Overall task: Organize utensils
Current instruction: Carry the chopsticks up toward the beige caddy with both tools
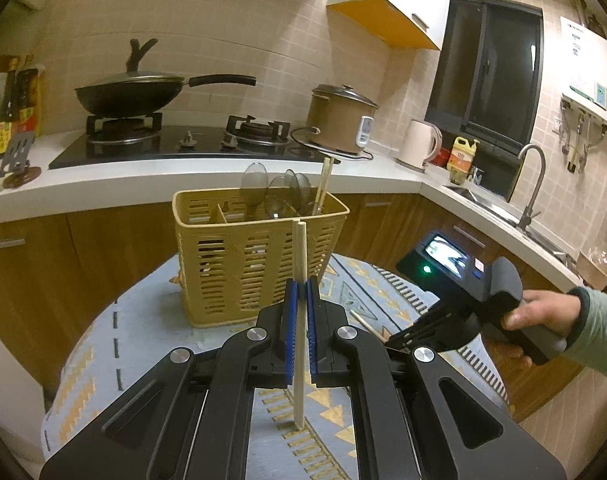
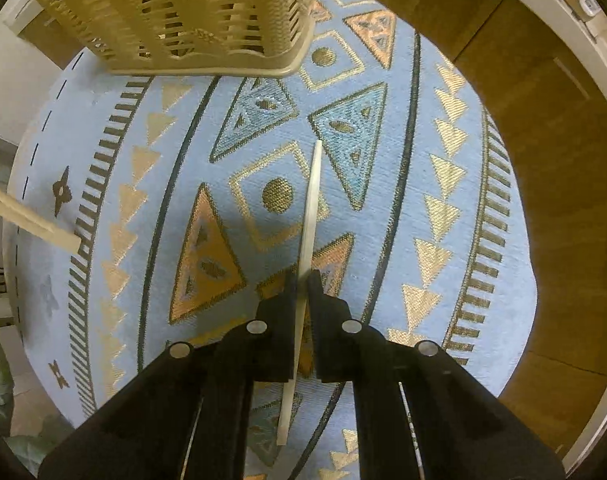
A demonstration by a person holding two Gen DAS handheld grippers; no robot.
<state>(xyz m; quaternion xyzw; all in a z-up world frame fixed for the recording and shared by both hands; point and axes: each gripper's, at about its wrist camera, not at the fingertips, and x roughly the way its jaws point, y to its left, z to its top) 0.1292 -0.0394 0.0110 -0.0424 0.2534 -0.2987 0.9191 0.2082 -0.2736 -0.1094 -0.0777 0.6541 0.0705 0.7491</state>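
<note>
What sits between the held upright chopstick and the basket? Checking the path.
Nothing: only bare patterned cloth between chopstick and basket, per the left wrist view.

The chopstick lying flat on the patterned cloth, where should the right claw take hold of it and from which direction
Come straight down from above, jaws straddling the chopstick across its width, near the middle of its length. It is thin and lies flat on the cloth, so only its two long sides can be pinched, and a middle hold should keep it from tipping. The right claw is already shut on it that way.
</note>
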